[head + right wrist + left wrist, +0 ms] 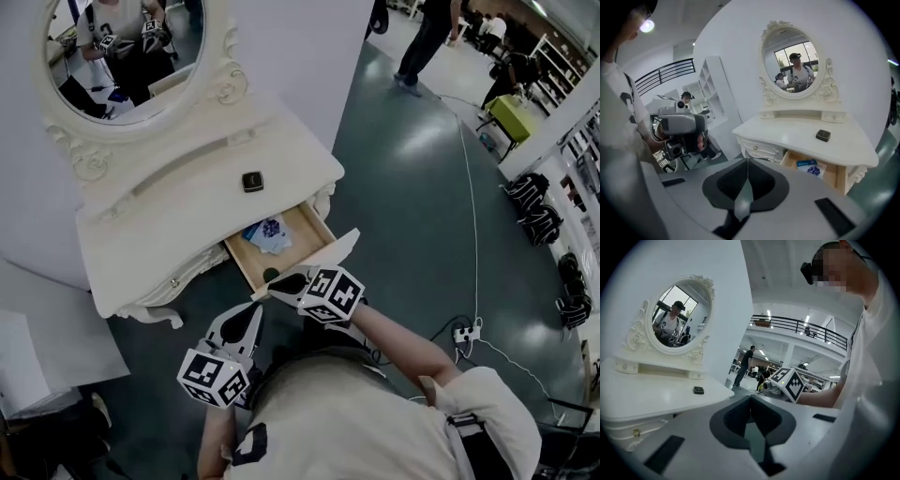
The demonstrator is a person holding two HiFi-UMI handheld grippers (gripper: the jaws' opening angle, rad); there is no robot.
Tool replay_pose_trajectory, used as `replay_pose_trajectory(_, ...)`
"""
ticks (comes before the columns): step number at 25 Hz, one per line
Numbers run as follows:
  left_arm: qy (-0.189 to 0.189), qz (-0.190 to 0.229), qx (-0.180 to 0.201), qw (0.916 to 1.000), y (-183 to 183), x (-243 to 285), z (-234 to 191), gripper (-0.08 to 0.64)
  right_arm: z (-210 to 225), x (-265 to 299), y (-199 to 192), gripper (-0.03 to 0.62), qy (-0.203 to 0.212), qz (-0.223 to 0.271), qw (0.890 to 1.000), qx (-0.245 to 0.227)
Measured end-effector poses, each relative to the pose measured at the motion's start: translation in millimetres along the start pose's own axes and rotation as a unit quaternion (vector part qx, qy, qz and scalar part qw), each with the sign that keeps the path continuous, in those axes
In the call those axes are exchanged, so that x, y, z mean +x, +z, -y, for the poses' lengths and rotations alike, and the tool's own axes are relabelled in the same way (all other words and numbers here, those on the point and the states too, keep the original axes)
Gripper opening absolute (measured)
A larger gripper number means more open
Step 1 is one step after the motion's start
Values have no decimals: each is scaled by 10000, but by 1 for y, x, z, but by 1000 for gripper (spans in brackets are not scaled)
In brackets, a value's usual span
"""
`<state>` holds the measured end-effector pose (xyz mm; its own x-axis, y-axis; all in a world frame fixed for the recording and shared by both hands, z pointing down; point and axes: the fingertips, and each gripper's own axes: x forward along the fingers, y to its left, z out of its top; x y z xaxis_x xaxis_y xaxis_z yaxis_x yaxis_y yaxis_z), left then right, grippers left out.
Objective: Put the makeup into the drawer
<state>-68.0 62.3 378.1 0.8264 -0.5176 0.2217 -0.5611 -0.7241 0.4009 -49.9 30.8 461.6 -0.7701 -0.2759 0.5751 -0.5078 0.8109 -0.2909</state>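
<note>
Makeup: the small black square makeup case (252, 181) lies on the white counter (187, 220), below the oval mirror (127, 47).
Drawer: the open wooden drawer (311, 231) holds a blue and white packet (269, 232).
Left side: the left gripper (247, 317) is closed up tight and holds nothing.
Right side: the right gripper (278, 281) is closed and holds nothing, just by the drawer's front.

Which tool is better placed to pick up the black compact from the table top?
Right. The right tool is beside the open drawer and nearer the compact; the left tool is farther back.
</note>
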Motion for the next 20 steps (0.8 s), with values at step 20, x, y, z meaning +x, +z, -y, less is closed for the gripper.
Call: replay_pose_trajectory(20, 695, -111, -42, 9975, 36, 116, -6, 58, 107, -66, 23, 29, 585, 563, 9967, 18)
